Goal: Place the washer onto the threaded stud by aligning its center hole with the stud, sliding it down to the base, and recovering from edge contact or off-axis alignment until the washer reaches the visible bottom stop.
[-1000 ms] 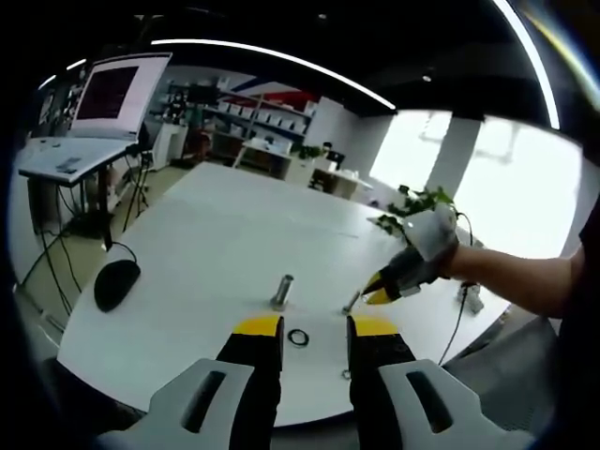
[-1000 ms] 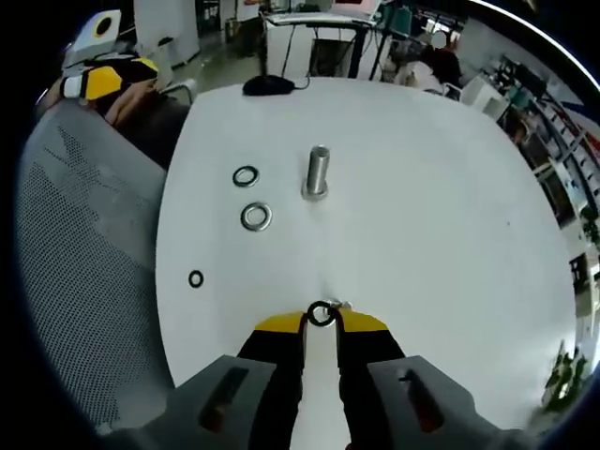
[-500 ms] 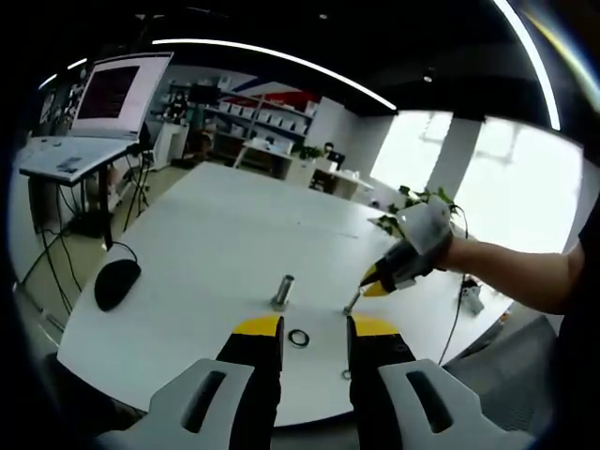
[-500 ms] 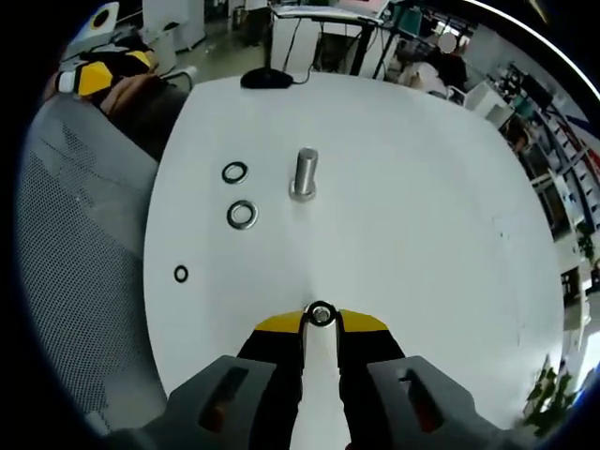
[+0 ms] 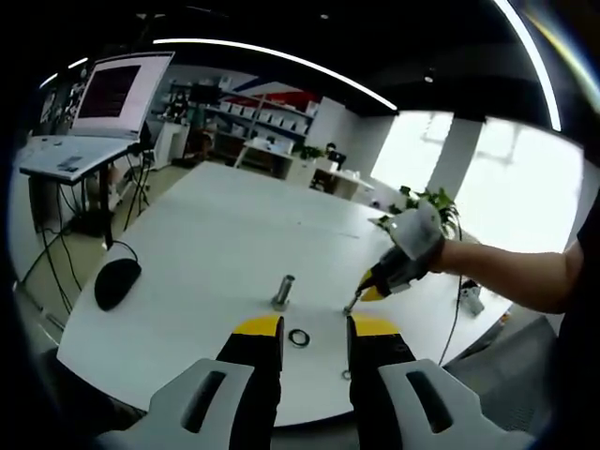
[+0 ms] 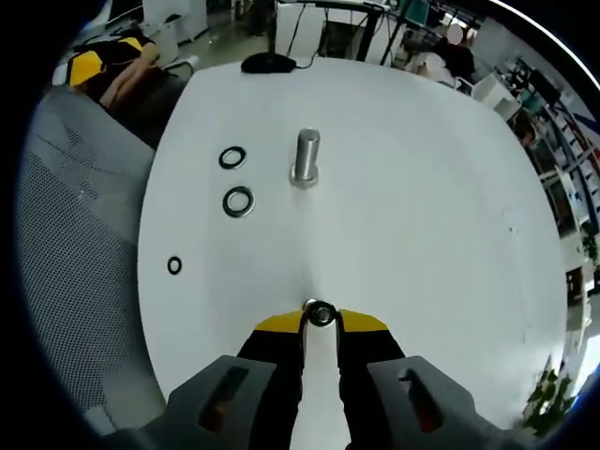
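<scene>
right tongs pinching washer | left tongs parted, empty | stud upright

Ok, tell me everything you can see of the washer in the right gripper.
The washer is a small, dark metallic-looking ring with a pale, shiny centre. It sits pinched between the tips of the right gripper, whose yellow-tipped fingers close on either side of it, held above the white table. It is well short of the upright stud, with nothing else touching it.
</scene>
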The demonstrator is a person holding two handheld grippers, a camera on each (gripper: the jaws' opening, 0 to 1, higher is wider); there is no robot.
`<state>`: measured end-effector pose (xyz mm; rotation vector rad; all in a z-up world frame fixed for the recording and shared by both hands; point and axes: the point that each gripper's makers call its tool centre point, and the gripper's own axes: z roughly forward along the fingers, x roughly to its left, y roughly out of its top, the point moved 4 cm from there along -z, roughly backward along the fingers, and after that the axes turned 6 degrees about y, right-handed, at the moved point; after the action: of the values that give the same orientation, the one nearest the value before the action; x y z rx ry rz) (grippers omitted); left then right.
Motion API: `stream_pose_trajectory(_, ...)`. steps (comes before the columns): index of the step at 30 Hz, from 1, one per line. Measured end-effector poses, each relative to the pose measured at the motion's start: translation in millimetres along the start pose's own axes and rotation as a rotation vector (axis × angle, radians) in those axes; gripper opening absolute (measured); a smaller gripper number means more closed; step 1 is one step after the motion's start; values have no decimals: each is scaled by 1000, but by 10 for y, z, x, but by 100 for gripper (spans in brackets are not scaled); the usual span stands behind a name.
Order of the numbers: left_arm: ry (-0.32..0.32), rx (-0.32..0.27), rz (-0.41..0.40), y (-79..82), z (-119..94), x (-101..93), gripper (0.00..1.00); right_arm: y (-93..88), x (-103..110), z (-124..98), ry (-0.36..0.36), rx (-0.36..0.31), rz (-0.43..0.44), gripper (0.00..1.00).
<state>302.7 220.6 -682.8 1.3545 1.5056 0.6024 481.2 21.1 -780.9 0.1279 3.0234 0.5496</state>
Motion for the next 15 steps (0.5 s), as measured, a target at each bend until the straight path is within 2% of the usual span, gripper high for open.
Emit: stream_pose_trajectory(15,-2,-1,0,1,-2,-1,25,-96,11,214,26,27,23,14)
